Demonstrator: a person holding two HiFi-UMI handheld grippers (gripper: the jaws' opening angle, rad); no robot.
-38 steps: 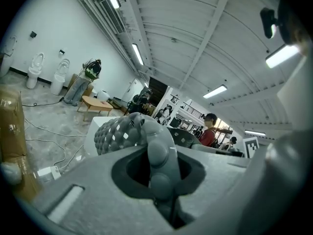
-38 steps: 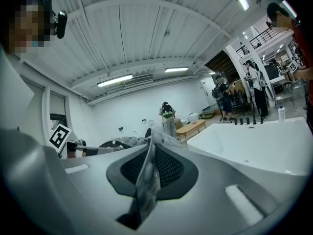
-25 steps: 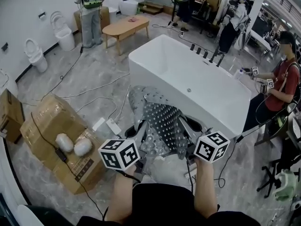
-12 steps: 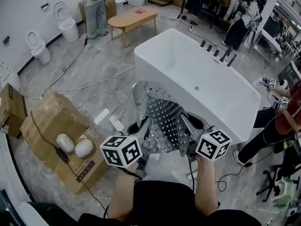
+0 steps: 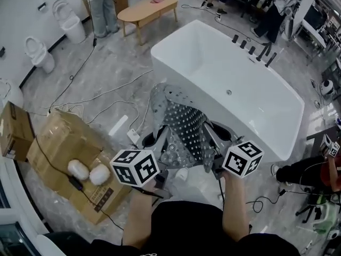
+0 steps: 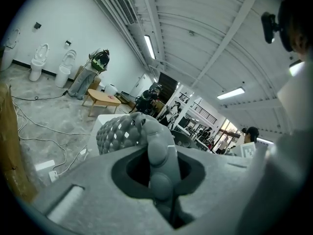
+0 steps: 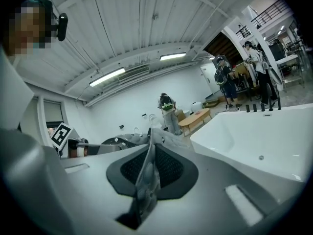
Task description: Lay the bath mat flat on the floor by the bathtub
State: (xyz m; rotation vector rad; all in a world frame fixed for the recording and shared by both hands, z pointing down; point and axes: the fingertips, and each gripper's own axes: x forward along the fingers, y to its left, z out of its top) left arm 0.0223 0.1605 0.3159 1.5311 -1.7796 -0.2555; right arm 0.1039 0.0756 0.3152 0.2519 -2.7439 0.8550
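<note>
Your left tongs point(image 5: 159, 145) are clamped on a thick fold of the bath mat point(image 5: 184, 127). In the left gripper view that fold, with its rounded bumps, fills the gap between the jaws of the left tongs point(image 6: 161, 180), and the rest of the mat bulges up beyond them. Your right tongs point(image 5: 214, 140) pinch a thinner edge of the same mat. In the right gripper view a narrow strip stands upright between the nearly closed jaws of the right tongs point(image 7: 144, 180).

The mat is grey, dotted with holes, and bunched into a peaked heap (not flat at all). You hold it up off the floor point(image 5: 106, 79), slung between the two tongs. It hangs in front of you, just beside the near wall of the white bathtub point(image 5: 224, 73). Whether its far edge touches the tub wall cannot be told from here.

To your left a cardboard box point(image 5: 58, 143) sits on the floor, well apart from the mat, with two pale rounded things on top.
</note>
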